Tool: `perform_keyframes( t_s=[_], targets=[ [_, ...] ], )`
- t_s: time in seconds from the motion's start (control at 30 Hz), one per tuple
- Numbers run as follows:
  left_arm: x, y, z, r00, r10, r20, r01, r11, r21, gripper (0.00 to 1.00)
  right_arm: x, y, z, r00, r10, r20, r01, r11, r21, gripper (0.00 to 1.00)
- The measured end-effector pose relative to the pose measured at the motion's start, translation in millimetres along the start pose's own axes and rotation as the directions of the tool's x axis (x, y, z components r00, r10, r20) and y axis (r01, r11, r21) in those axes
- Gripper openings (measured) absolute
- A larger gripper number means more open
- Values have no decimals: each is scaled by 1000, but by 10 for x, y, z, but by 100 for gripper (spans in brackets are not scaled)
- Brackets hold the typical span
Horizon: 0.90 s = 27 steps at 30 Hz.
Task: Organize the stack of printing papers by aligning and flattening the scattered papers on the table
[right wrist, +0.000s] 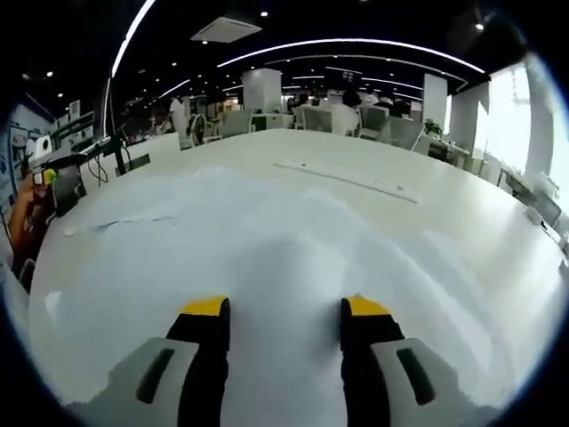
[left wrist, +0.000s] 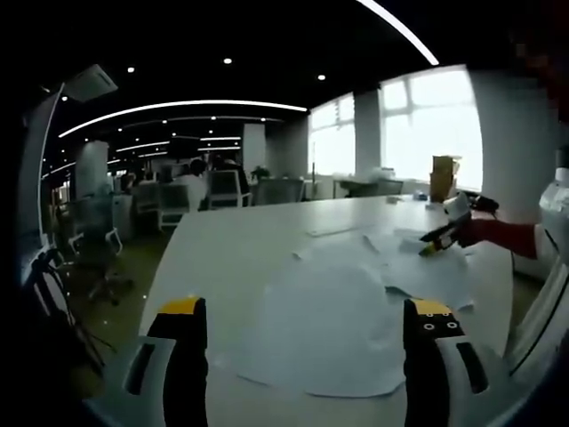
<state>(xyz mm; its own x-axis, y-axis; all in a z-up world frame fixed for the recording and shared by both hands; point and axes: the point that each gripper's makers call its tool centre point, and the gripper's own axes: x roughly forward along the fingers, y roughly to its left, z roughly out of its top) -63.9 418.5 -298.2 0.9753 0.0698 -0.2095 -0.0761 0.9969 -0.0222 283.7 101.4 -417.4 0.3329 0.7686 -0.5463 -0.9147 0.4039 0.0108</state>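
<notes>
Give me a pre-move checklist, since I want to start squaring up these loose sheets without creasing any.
1. Left gripper open and empty: ok, fingers spread wide.
2. Right gripper open and empty: ok, fingers apart, nothing between them.
3. Scattered white printing papers aligned: not ok, sheets overlap at odd angles.
4. Papers flat: not ok, edges look lifted in the left gripper view.
5. Large white table has room beside the papers: ok.
6. Right gripper touching the papers: cannot tell.
</notes>
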Motion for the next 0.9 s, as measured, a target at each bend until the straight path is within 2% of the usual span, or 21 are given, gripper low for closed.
perform_keyframes(
  t_s=[0.3,0.43,0.47,0.67,0.8,0.9],
  targets=[
    [-1,9,-4,1000,-3,1,3,1000,-1,93,-4,-63,-6,1000,-9,13,9,1000,6,33],
    [-2,19,-6,1000,-2,1,2,1000,1,93,4,-1,1,1000,15,15,-14,999,-46,24],
    [-2,20,-6,1000,-2,1,2,1000,1,93,3,9,16,1000,9,16,-7,995,-96,23],
    [18,13,-1,1000,-5,1,5,1000,2,93,-20,57,55,1000,-23,-1,22,972,-232,20],
    [24,2,-1,1000,-7,1,7,1000,5,93,-97,1,130,994,-105,1,98,925,-367,25],
    [24,1,-3,1000,-7,1,7,1000,4,93,-138,19,147,991,-136,-10,116,881,-460,28]
  ],
)
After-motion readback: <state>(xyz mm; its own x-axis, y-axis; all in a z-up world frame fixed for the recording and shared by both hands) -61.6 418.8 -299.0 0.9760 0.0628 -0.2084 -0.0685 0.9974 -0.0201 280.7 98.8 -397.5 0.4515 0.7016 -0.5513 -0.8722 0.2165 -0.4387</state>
